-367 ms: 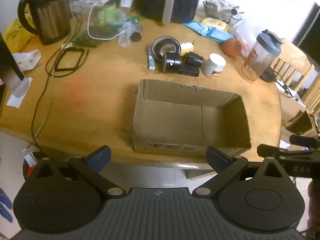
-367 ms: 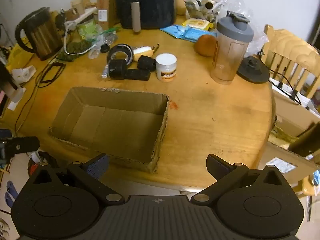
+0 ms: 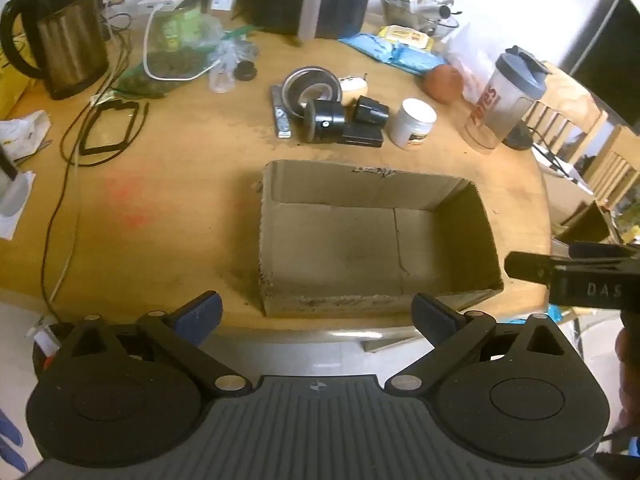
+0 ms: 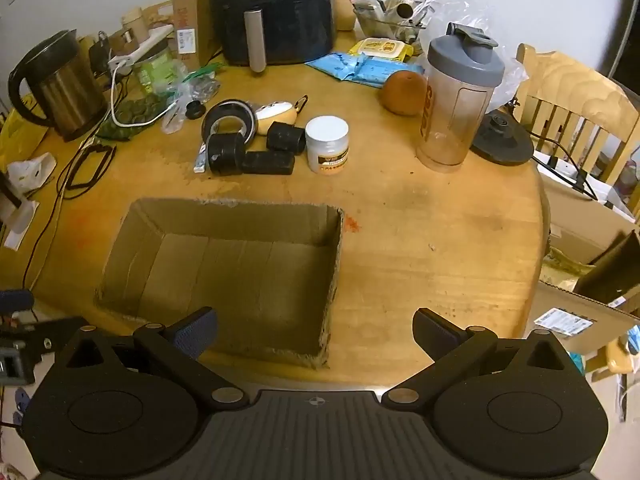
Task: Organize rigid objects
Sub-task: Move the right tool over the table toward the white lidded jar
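An empty cardboard box (image 3: 360, 188) (image 4: 240, 264) lies open on the round wooden table (image 4: 440, 240). Just behind it sits a cluster: a white jar (image 3: 414, 124) (image 4: 327, 144), a black cylinder (image 3: 324, 120) (image 4: 226, 154), a flat black block (image 3: 362, 136) (image 4: 268, 162), a small black block (image 3: 372, 111) (image 4: 285, 137), a metal-lined ring (image 3: 312, 86) (image 4: 228, 120) and a beige object (image 3: 354, 85) (image 4: 276, 114). My left gripper (image 3: 316, 314) hovers open at the box's near wall, holding nothing. My right gripper (image 4: 316, 326) stands open over the box's near right corner, also holding nothing.
A kettle (image 3: 68, 40) and loose cables (image 3: 108, 128) occupy the left. An air fryer (image 4: 272, 8) stands at the back. A shaker bottle (image 4: 456, 104) and an orange (image 4: 402, 92) sit at the right, with a wooden chair (image 4: 580, 120) beyond the table edge.
The table contents sit slightly lower in the right wrist view. The left wrist view is nearly unchanged. Both grippers remain open.
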Tool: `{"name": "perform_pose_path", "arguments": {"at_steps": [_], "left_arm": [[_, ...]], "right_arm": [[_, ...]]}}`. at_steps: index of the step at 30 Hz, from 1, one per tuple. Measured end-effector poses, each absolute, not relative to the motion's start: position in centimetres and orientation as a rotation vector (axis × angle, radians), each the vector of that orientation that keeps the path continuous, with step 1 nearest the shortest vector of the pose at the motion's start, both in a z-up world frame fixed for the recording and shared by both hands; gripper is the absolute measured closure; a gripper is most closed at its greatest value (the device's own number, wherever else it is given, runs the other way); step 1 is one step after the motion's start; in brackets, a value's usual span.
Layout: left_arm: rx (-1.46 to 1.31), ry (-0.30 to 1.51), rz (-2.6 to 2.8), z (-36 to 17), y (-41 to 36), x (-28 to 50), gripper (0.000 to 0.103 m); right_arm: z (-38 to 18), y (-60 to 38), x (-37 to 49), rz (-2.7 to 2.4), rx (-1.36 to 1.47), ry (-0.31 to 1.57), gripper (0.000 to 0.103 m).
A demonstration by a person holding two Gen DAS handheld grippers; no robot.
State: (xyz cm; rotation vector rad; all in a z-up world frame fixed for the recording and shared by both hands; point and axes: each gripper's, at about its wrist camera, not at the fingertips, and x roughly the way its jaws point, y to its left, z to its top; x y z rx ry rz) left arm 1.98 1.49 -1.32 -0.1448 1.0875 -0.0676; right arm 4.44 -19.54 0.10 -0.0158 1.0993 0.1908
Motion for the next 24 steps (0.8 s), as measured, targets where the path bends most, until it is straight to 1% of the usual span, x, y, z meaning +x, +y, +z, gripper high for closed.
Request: {"name": "perform_pose_path", "arguments": {"at_steps": [12,24], "left_arm": [[-0.052,1.044,-0.159,-0.1,0.5,4.7,0.0],[-0.031,1.061,-0.149,-0.5,0.6,5.8,0.0]], "right_arm": [[1.4,-19.6,5.7,0.128,-0.005,1.05,0.0],[-0.3,-19.9,7.3,0.142,-0.015,1.116,0.0]]}}
